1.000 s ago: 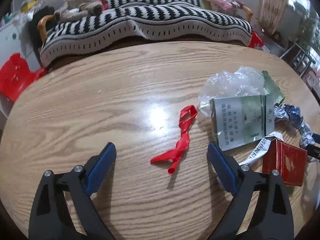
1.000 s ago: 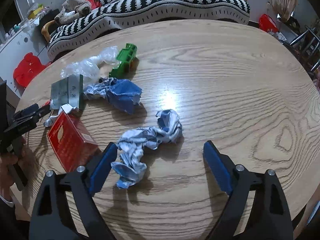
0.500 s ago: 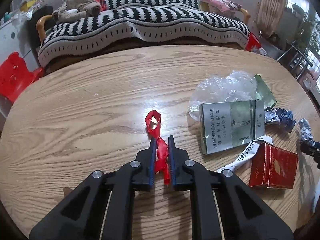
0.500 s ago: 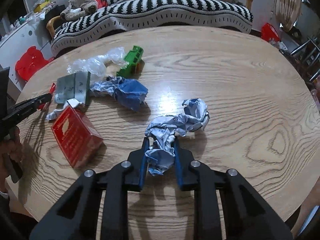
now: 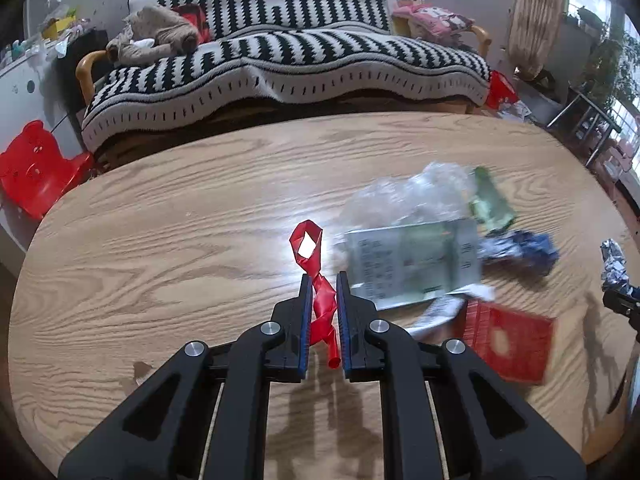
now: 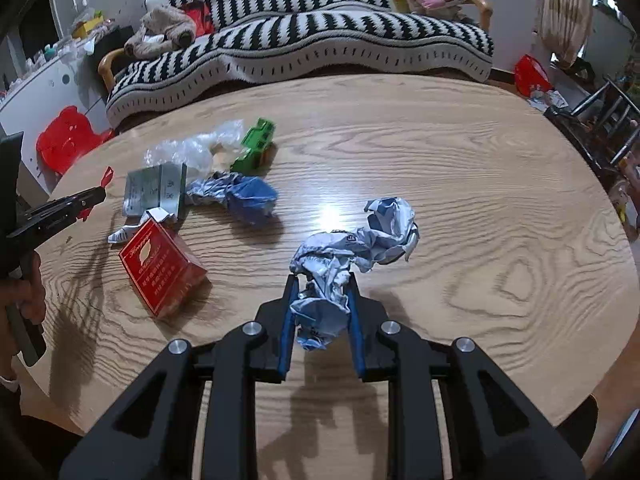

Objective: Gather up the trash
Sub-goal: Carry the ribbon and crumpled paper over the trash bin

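Left gripper (image 5: 322,280) clamping red twisted wrapper (image 5: 316,276); box print illegible.

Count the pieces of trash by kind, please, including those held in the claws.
Crumpled paper: 2, held wad, blue wad
Boxes: 3, red box, green box, grey pack
Strips: 2, red strip, white strip
Plastic bag: 1
Total: 8

One red box (image 6: 160,264); one green carton (image 6: 256,145); two crumpled wrappers (image 6: 352,252); one red strip (image 5: 316,280).
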A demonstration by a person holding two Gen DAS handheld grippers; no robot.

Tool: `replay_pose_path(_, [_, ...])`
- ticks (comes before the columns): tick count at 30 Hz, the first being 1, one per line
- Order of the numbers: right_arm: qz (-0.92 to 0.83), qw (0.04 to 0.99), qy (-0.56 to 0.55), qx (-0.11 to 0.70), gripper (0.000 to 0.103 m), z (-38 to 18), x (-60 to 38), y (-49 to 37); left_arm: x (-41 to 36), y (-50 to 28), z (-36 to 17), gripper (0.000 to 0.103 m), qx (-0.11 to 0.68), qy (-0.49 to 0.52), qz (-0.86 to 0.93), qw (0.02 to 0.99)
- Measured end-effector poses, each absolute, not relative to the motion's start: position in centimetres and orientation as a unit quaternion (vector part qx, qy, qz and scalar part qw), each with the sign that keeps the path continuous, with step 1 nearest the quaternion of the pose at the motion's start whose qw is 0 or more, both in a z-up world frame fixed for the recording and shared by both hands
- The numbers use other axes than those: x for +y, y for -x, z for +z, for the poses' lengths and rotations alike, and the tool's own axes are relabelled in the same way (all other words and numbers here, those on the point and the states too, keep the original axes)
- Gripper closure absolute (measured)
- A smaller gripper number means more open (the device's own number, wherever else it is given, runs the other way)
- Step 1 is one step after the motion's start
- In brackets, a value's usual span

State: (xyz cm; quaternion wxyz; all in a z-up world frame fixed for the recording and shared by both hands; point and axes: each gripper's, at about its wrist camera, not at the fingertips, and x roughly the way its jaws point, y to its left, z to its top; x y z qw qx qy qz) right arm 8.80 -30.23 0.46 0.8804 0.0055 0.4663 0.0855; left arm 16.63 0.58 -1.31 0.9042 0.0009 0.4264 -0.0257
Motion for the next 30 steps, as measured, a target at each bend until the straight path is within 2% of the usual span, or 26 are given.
replay_pose_path(7, [0.043,0.893,-0.033,0.446,0.080,2.8,-37.1,-5.7,-6.9,-14.2,2.6,0.092,0.387,-0.014,-0.086,0.918])
replay_pose_path(13, [-0.016,0.897,-0.063,0.437,0.080,3.8,-45.6,-2.0,-17.4,-11.8,3.9,0.092,0.371,-0.042,-0.183,0.909])
replay_pose_path(22, [-0.125,0.889,-0.134,0.420,0.080,5.0,-59.6,6.7,-34.7,-5.9,3.7,0.092,0.359,-0.074,-0.339,0.867])
replay_pose_path(30, [-0.218,0.850,-0.237,0.417,0.080,3.9,-69.9,15.0,-47.5,0.2,0.6,0.092,0.383,-0.097,-0.453,0.799])
